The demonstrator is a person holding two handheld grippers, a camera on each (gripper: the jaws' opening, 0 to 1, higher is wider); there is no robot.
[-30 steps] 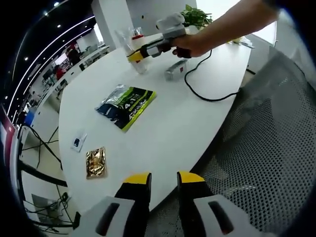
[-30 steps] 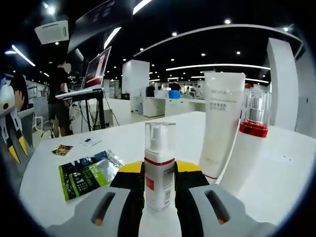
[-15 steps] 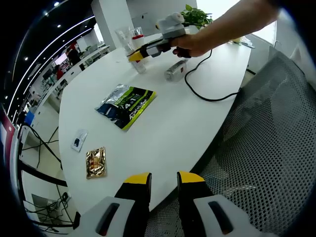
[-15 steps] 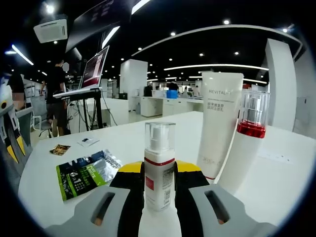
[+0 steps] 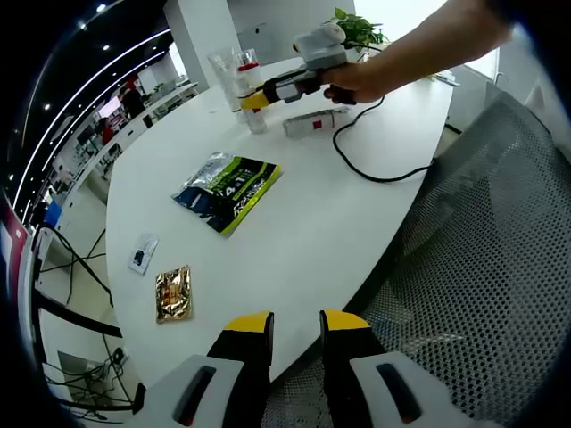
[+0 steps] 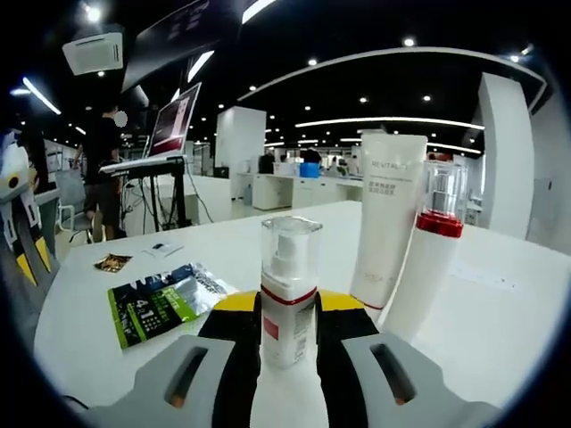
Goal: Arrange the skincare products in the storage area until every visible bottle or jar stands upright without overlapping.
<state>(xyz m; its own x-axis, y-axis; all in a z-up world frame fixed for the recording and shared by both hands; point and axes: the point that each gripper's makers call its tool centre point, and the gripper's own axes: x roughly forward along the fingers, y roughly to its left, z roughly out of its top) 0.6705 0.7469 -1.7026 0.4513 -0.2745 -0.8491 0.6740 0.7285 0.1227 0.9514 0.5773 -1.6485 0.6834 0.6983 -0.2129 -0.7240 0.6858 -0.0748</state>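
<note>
In the right gripper view, a small white pump bottle (image 6: 287, 303) with a clear cap and a red band stands between my right gripper's (image 6: 287, 308) yellow-tipped jaws, which are shut on it. Just behind it stand a tall white tube (image 6: 385, 227) and a white bottle with a red collar (image 6: 426, 263), both upright. In the left gripper view, a person's hand holds the right gripper (image 5: 252, 100) at the table's far side beside those bottles (image 5: 234, 69). Another bottle (image 5: 309, 123) lies on its side near it. My left gripper (image 5: 295, 332) hovers open at the table's near edge, holding nothing.
On the white table (image 5: 294, 232) lie a green packet (image 5: 227, 189), a gold sachet (image 5: 173, 292), a small white card (image 5: 143, 252) and a black cable (image 5: 375, 171). A mesh chair (image 5: 486, 267) stands to the right. A potted plant (image 5: 357, 27) sits at the back.
The right gripper has shifted slightly with the pump bottle still in it. The lying bottle has turned and slid a little to the left. The left gripper has not moved.
</note>
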